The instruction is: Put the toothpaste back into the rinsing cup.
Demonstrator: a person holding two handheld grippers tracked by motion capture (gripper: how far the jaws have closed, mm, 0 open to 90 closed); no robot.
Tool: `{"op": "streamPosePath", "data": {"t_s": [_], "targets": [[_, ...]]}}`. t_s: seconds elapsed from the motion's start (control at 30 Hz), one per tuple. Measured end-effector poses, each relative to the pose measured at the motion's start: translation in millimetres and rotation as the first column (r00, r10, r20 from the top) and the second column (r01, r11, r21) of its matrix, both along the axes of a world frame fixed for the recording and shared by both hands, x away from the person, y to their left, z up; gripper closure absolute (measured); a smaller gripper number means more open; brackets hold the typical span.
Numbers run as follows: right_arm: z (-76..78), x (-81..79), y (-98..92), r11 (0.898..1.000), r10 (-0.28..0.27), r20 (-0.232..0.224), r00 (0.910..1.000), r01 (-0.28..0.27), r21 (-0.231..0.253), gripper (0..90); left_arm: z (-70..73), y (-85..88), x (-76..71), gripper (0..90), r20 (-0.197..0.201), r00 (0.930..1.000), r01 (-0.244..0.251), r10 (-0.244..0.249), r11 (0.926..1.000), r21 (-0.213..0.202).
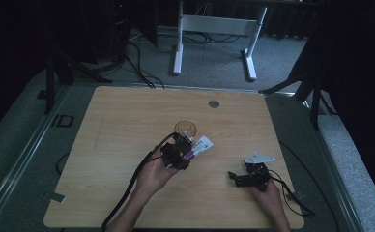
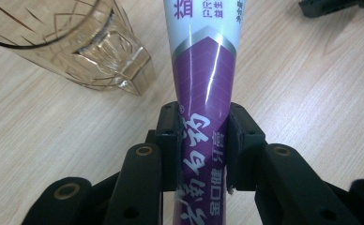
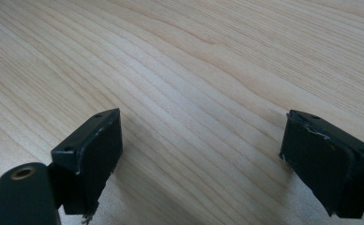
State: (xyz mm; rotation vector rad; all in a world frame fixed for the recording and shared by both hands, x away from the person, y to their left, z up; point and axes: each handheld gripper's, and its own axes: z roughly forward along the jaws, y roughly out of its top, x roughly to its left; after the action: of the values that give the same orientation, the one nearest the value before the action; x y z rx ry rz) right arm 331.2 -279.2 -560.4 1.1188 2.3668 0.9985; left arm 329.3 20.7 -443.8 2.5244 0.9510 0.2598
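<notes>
The left claw [image 2: 202, 140] is clenched on the purple end of a tube [image 2: 203, 89] beside the glass [image 2: 77, 42] over the desk [image 2: 311, 93] (light, soft, slick; best pinched near its stiffer end), while the right claw [image 3: 201, 154] rests released.

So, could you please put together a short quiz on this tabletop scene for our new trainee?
1. True or false: the left gripper is shut on the purple-and-white toothpaste tube.
2. Which thing stands beside the tube on the light wooden table?
A. a blue ceramic bowl
B. a clear amber faceted glass
C. a steel spoon
3. Fill in: the right gripper has its jaws ____ over bare wood.

Key: 1 true; 2 B; 3 open.
</notes>
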Motion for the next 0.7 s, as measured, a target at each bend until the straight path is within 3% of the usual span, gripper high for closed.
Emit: {"op": "streamPosePath", "data": {"t_s": [0.7], "targets": [[0.0,-0.1,0.1,1.0,-0.002,-0.001,1.0,0.002,0.001,12.6,21.6,17.4,0.7,70.5,0.093,0.9943,-0.044,0.051,0.9955,-0.084]]}}
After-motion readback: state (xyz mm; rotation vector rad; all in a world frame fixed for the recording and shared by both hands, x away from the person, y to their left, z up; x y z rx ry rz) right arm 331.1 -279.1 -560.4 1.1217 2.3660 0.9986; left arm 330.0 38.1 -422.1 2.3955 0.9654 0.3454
